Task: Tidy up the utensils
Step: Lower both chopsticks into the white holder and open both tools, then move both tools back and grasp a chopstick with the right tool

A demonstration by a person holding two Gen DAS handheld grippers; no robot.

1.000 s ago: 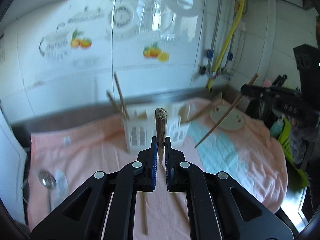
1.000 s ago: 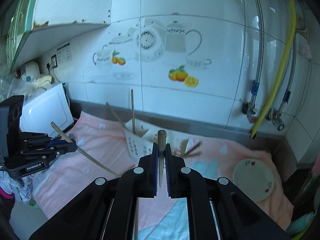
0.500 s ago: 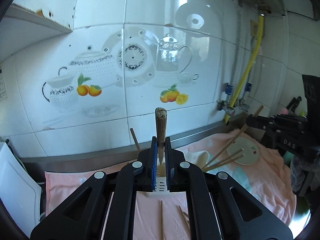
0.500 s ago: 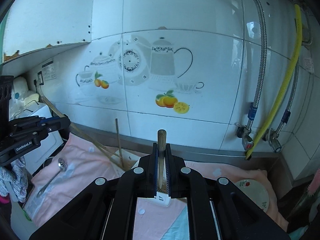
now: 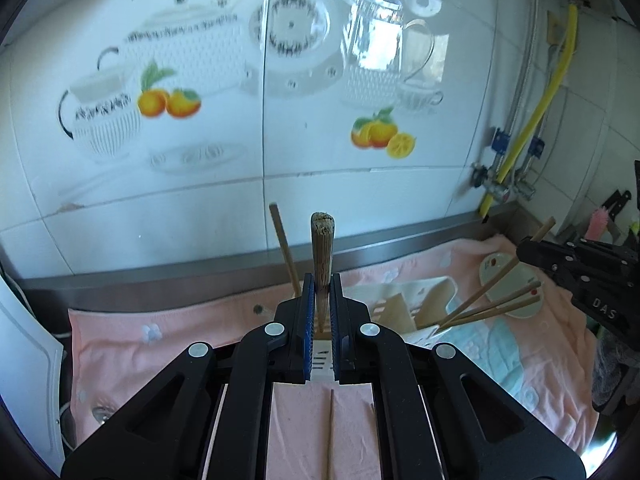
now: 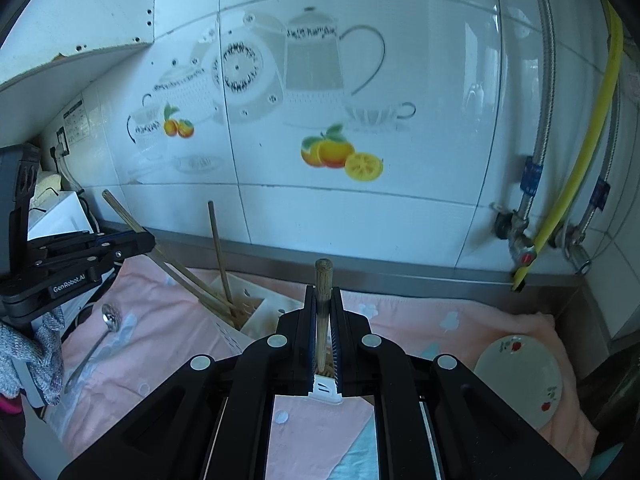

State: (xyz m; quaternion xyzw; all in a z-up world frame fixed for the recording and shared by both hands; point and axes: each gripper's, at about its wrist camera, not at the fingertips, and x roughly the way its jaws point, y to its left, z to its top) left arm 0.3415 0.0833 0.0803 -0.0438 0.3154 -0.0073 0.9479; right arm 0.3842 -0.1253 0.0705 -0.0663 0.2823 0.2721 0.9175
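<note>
Nearly home: clamped the left gripper (image 5: 320,312) all but closed on a wooden chopstick (image 5: 322,248), thick end up at 12 o'clock, tip apparently down inside the white utensil caddy (image 5: 424,334) on the pink towel (image 5: 160,328). Pinched a second chopstick (image 6: 323,292) just as tightly in the right gripper (image 6: 323,332), aimed into the same caddy from the 3 o'clock side of the left view. Crowded in among leaning chopsticks (image 5: 500,308) already standing there. Probably risked crossing the two held sticks and levering one against the other. Possibly risked tipping the light caddy by pushing on its wall. Might also have dropped a stick outside by letting go too high, to join the loose chopsticks (image 5: 330,428) at 6 o'clock.
</note>
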